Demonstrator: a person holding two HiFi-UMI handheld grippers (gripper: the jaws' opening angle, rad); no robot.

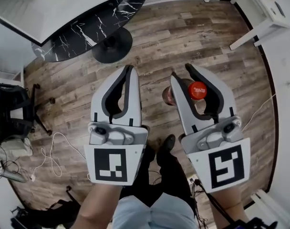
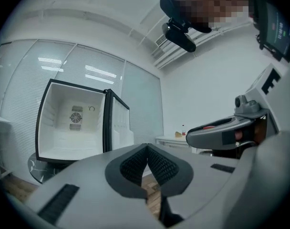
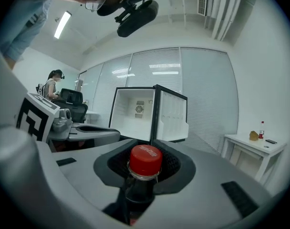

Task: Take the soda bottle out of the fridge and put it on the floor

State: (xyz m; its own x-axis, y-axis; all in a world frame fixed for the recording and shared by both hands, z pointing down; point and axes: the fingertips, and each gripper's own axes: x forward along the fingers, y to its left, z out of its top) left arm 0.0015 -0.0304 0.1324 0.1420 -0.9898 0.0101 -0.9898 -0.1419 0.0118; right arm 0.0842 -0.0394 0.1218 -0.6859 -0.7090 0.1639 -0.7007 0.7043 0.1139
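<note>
Right gripper (image 1: pixel 181 71) is clamped on the soda bottle (image 3: pixel 143 178) at the neck, just under the red cap (image 3: pixel 145 159). The cap sits above the jaws and the body hangs below them, upright. Left gripper (image 2: pixel 147 148) holds nothing, jaws closed tip to tip. Fridge (image 3: pixel 135 113) is ahead of both grippers with its door open. Wood floor (image 1: pixel 183 37) is beneath them.

Brightness: high and even in all three views; white walls (image 2: pixel 207 89) spread the light.
Source: ceiling strip light (image 3: pixel 62 24), upper left of the right gripper view.
Glare: fridge (image 2: pixel 71 128) interior washes out near white.
Shadows: soft and faint on the floor (image 1: pixel 183 37).
Distortion: strong fisheye; dark corners ring both gripper views; the floor bows at the frame edges.
Focus: left gripper (image 2: pixel 147 148) soft close to the lens; soda bottle (image 3: pixel 145 160) cap fairly sharp.
</note>
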